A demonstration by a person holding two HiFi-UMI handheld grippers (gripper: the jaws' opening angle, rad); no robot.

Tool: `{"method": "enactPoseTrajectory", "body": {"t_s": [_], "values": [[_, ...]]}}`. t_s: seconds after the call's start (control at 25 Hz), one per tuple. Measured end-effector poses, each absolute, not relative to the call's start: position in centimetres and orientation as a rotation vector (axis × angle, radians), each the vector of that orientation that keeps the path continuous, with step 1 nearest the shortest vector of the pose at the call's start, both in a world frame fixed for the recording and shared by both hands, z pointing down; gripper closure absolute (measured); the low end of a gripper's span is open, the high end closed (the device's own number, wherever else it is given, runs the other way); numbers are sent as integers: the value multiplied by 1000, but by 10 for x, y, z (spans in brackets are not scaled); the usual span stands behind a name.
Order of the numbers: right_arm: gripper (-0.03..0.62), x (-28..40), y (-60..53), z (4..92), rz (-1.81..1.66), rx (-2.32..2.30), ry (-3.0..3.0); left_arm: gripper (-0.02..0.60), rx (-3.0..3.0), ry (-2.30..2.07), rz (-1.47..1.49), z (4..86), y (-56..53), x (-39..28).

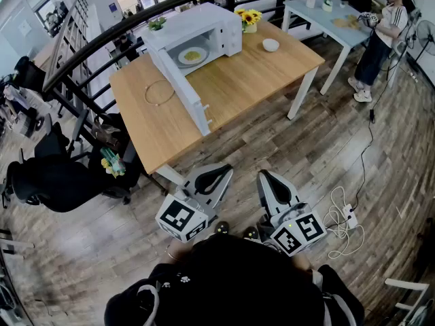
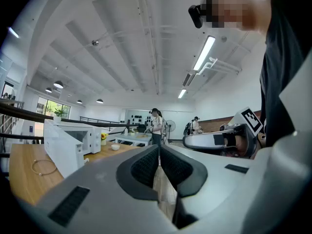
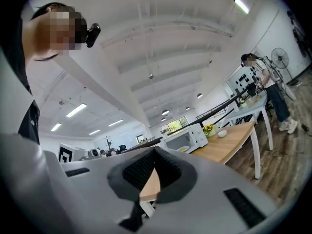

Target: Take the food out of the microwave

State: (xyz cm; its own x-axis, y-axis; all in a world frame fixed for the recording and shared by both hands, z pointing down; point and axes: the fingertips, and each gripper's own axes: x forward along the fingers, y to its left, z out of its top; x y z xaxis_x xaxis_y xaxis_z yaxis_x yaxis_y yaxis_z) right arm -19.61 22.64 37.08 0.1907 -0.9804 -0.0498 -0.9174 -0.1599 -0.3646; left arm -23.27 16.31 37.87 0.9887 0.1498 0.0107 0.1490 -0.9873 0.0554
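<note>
While standing well back from the light wooden table [image 1: 251, 80], holding the left tool [image 1: 215, 173] and the right tool [image 1: 268, 179], both closed on nothing, facing the yellow food [image 1: 193, 55] on its white plate [image 1: 181, 59] ahead inside the open white microwave [image 1: 204, 20], nearer the left tool.

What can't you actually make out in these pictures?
- Food in the microwave: head view, too small to name, just a yellowish patch.
- White bowl: head view, contents too small to tell.
- Microwave's inside: left gripper view, blocked by its open door.
</note>
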Motion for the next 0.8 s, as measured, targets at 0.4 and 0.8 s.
{"method": "enactPoseTrajectory", "body": {"t_s": [0.4,0.8], "values": [[592,-196,228,371,-291,-2151,1792,560,3074,234,43,379,165,-234],[592,-188,239,375,-317,-2117,1748,560,3077,234,66,383,174,-228]]}}
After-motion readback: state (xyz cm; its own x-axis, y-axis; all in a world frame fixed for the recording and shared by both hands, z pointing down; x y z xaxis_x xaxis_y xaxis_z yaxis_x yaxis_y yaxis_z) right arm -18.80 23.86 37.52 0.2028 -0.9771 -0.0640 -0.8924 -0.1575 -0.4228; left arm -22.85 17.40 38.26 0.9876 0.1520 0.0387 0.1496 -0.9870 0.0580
